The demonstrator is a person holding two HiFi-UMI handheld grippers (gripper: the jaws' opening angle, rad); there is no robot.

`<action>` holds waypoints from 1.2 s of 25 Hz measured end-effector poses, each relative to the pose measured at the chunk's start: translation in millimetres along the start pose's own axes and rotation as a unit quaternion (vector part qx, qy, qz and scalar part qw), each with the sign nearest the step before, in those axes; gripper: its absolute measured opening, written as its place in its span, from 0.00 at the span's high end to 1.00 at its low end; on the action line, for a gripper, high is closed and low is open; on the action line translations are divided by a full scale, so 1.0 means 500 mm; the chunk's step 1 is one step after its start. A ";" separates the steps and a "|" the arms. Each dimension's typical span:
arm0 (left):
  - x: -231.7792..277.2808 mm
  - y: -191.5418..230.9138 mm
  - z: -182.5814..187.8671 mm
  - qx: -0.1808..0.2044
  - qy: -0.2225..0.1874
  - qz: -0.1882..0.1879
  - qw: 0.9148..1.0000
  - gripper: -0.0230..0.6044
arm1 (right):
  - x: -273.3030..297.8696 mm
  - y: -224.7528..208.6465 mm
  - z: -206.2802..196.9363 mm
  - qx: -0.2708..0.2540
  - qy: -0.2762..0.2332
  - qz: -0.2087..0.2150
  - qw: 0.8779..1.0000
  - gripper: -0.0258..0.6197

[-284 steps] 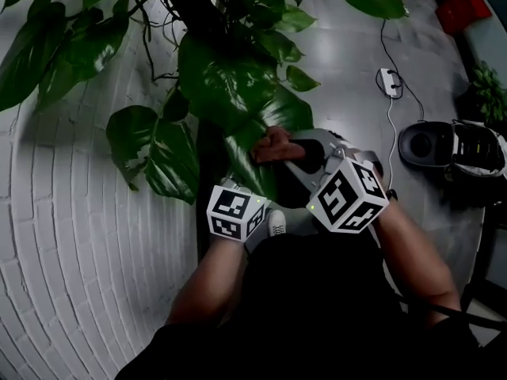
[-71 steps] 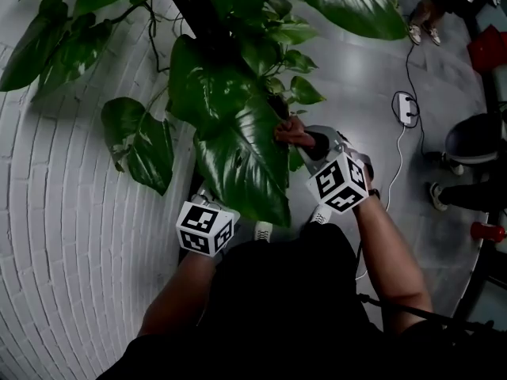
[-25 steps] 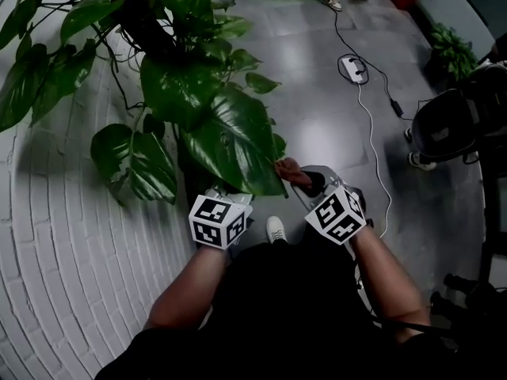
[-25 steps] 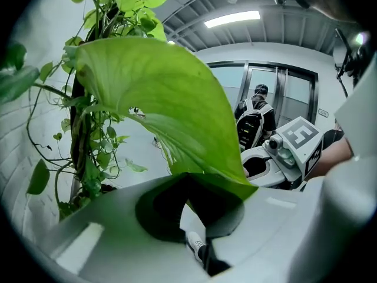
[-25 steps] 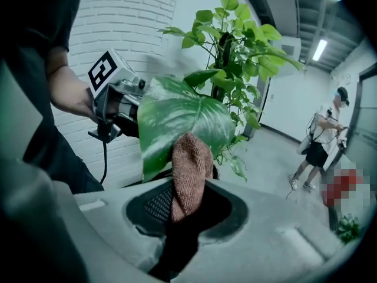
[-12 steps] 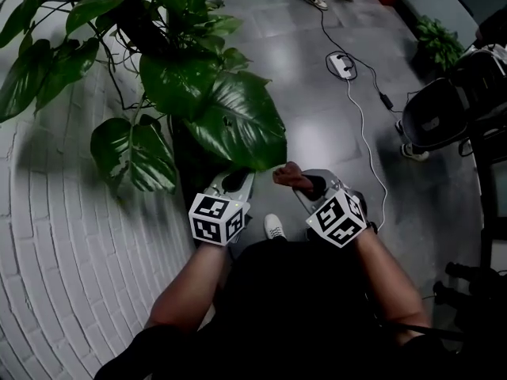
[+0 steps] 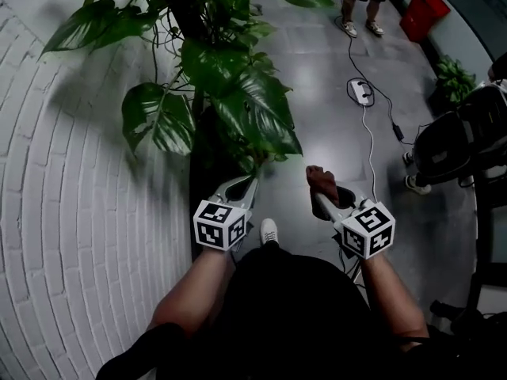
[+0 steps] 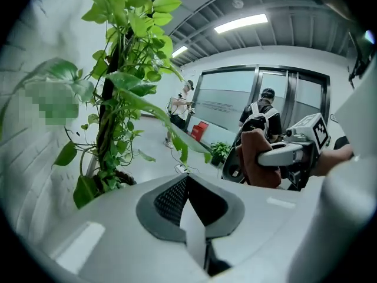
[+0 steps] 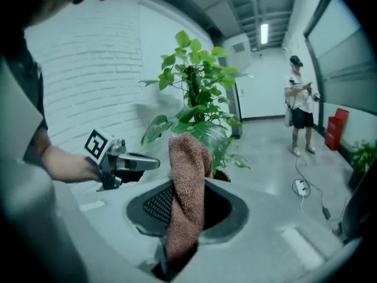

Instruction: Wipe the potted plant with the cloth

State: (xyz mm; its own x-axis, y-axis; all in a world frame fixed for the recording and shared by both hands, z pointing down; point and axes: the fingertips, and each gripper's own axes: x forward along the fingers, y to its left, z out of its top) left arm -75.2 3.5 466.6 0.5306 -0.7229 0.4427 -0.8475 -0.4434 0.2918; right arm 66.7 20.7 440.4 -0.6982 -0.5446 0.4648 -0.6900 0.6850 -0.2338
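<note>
White-painted brick wall [image 7: 71,212] filled the left of the head view, and a glossy grey floor [image 7: 317,117] spread away to the right. At the foot of the wall stood the potted plant [image 7: 238,93], its broad green leaves climbing a dark central stem, with the lowest large leaf [image 7: 265,117] hanging out over the floor.

Both tools were held low in front of the person, below the foliage and apart from each other. The left gripper [image 7: 249,184] pointed up toward the lowest small leaves and sat just beneath them. In its own view its jaws were pressed together with nothing between them, and the plant rose to the left of them.

The right gripper [image 7: 320,198] was off to the right, clear of the plant. Its jaws were pinching a reddish-brown cloth [image 9: 187,175]. The cloth ran down between the dark pads and stood up above the tips in a folded, rounded hump. In the head view it sat near the tip of the large leaf but did not touch it.

Farther out on the floor lay a white power strip [image 7: 360,92] with a cable [image 7: 371,145] trailing back toward the person. Another person [image 9: 300,108] stood down the corridor, near a red box [image 9: 334,128]. A pale shoe [image 7: 269,230] showed between the two arms.
</note>
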 end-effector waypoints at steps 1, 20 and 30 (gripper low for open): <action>-0.019 -0.024 -0.003 0.000 -0.005 0.001 1.000 0.95 | -0.031 0.002 0.001 0.018 -0.014 -0.002 1.000 0.86; -0.335 -0.328 -0.209 -0.001 0.015 0.066 0.998 0.95 | -0.306 0.211 -0.156 0.003 -0.034 0.094 0.995 0.86; -0.411 -0.303 -0.189 -0.006 -0.013 0.062 0.998 0.95 | -0.305 0.271 -0.148 -0.004 -0.047 0.086 0.995 0.86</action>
State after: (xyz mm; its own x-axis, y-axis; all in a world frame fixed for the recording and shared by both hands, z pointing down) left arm -54.7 269.2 411.3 0.4203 -0.7852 0.4547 -0.9066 -0.3428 0.2460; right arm 93.5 232.4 401.1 -0.8206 -0.4621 0.3363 -0.5579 0.7753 -0.2960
